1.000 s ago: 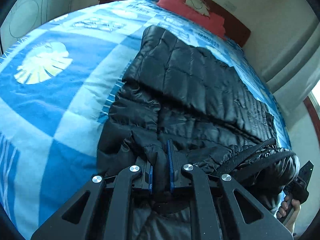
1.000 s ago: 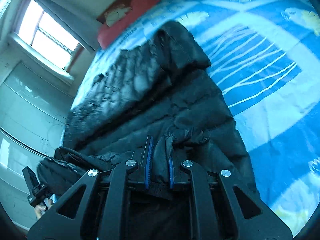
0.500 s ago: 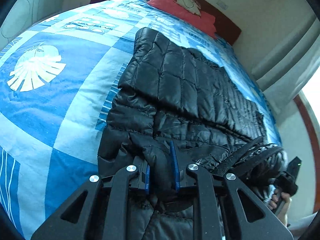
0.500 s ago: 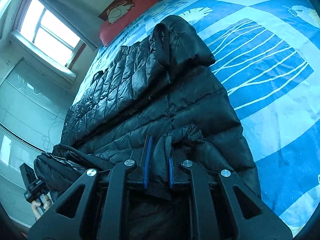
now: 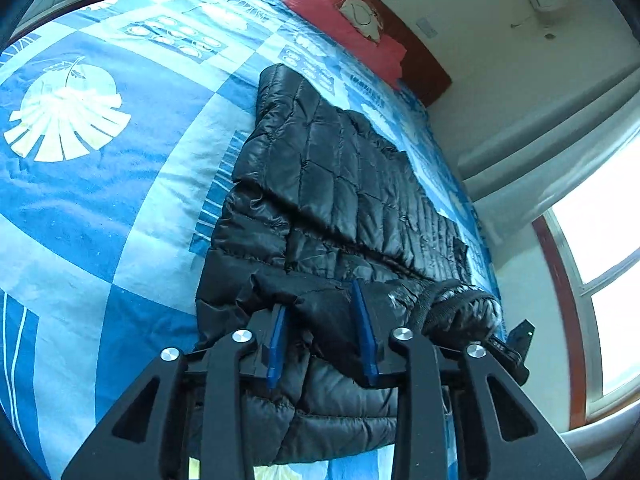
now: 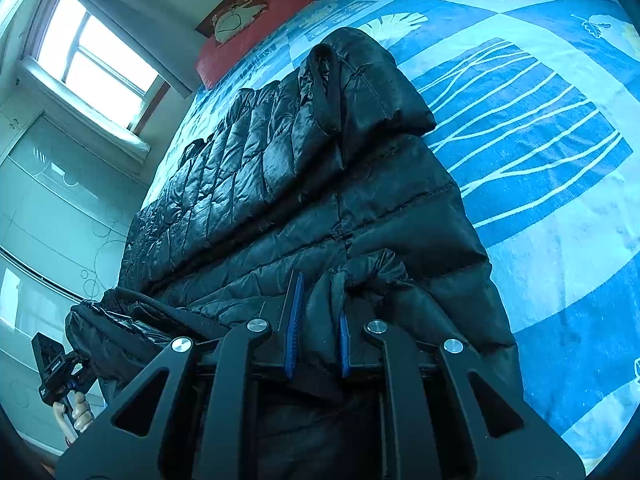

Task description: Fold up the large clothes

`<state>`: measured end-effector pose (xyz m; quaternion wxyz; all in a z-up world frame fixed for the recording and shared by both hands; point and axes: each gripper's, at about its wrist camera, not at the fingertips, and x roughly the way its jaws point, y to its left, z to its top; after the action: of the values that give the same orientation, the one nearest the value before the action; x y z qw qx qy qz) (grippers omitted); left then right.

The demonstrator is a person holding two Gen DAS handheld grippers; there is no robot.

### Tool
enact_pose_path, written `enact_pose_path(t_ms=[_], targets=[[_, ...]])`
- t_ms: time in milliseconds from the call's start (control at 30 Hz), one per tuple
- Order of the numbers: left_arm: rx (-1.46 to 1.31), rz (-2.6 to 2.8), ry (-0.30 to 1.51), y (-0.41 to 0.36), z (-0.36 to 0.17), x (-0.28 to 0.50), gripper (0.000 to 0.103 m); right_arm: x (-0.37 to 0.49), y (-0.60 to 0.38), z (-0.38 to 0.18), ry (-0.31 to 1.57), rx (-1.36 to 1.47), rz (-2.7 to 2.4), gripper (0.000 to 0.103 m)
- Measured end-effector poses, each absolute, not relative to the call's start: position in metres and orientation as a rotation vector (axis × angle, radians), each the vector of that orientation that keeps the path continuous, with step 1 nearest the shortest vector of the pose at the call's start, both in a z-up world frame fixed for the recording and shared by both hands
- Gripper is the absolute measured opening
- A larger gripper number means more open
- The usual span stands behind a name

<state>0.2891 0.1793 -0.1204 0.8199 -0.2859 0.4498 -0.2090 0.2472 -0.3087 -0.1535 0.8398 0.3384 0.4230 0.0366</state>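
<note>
Writing: white lettering is seen on the blue bedspread (image 5: 120,208) near the pillow end, at about 12 o'clock of the left wrist view, but it is blurred and cannot be read. No brand mark is made out on the black puffer jacket (image 5: 340,200).
Jacket position: the jacket is laid lengthwise on the bedspread, folded over itself, with its near edge gathered toward both cameras; in the right wrist view it fills the centre (image 6: 280,184).
Left gripper: the left gripper (image 5: 322,344) is seen with its blue-padded fingers spread apart, and jacket fabric is bunched between them; whether the pads press the fabric cannot be told.
Right gripper: the right gripper (image 6: 318,332) is pinched on a fold of the jacket, the blue pads drawn close on either side of it.
Other-hand views: the right gripper is partly seen at 4 o'clock of the left wrist view (image 5: 512,348), largely covered by jacket; the left gripper is seen at 8 o'clock of the right wrist view (image 6: 52,364), with fingers of the left hand (image 6: 76,410) on its handle.
Pillow: a red pillow (image 5: 344,28) with a pale printed figure is set at the headboard, at 12 o'clock.
Window: a bright window (image 6: 92,60) is overexposed; nothing beyond it can be made out.
Cut off: the jacket's near hem is hidden under the gripper bodies in both views.
</note>
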Motion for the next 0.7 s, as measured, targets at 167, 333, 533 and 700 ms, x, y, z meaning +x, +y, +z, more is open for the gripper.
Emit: enact_pose_path(t_ms=[167,333,533,700], targets=[[-0.609,-0.328,0.875,0.197,-0.109,0.282,0.071,0.248,-0.31,-0.153,0.894,0.726,0.072,0.015],[-0.541,-0.269,0.874,0.202,-0.11,0.279,0.071,0.246,-0.31,-0.143,0.886,0.73,0.073,0.024],[-0.392,-0.279,0.891,0.175,-0.116,0.28,0.071,0.232,-0.32,-0.113,0.849,0.726,0.129,0.042],[-0.344,-0.303,0.9,0.168,-0.122,0.283,0.071,0.209,-0.333,-0.078,0.757,0.677,0.157,0.079]])
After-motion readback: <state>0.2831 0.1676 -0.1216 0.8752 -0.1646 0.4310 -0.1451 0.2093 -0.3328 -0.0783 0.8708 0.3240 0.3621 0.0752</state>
